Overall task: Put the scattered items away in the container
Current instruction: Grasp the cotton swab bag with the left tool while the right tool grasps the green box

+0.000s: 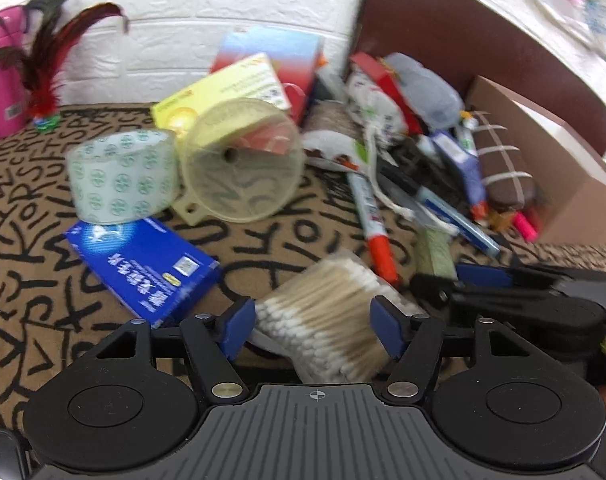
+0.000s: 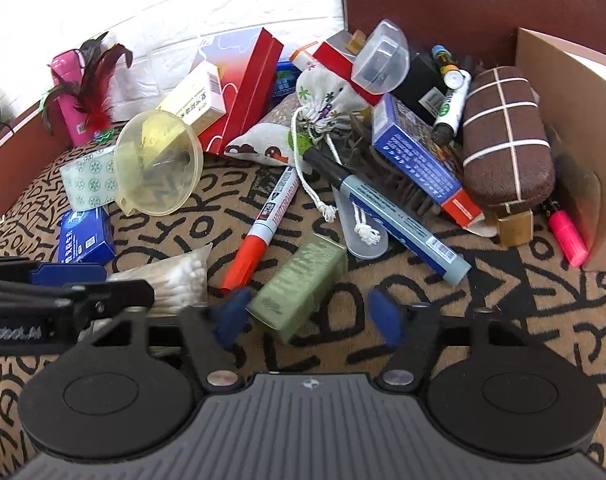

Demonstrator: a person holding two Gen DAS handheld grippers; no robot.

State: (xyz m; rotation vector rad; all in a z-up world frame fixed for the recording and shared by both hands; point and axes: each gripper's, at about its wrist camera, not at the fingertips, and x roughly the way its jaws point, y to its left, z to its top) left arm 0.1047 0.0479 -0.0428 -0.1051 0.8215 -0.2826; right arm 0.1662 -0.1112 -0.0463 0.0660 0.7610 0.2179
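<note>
1. The pack of cotton swabs (image 1: 327, 312) lies on the patterned cloth (image 1: 31, 208), between the two blue pads of the left gripper (image 1: 315, 328). Both pads sit right at the pack's sides, but the blur hides whether they press on it, so I cannot tell if this claw is clenched or released.
2. The right gripper (image 2: 309, 314) hovers with its jaws spread wide and nothing between them. The green rectangular bottle (image 2: 299, 284) lies just ahead, its near end beside the left pad.
3. A red-capped whiteboard marker (image 2: 263, 224) lies just left of the green bottle, pointing toward the pile.
4. A grey-blue marker with a black cap (image 2: 391, 216) lies to the right of the bottle, across a clear plastic strip.
5. A translucent yellow funnel (image 1: 243, 160) lies on its side, touching a roll of printed tape (image 1: 123, 176); a blue box (image 1: 143, 264) lies just in front of the tape.
6. Behind them a yellow box (image 2: 195, 100) leans on a red box (image 2: 247, 88), next to a white drawstring pouch (image 2: 327, 100).
7. The cardboard box (image 2: 571, 140) stands at the far right. Beside its wall lie a brown ice-cream-shaped plush (image 2: 503, 140) and a pink highlighter (image 2: 567, 236).
8. A pink bottle (image 1: 7, 72) and a feather shuttlecock (image 1: 47, 68) stand against the white wall at the far left.
</note>
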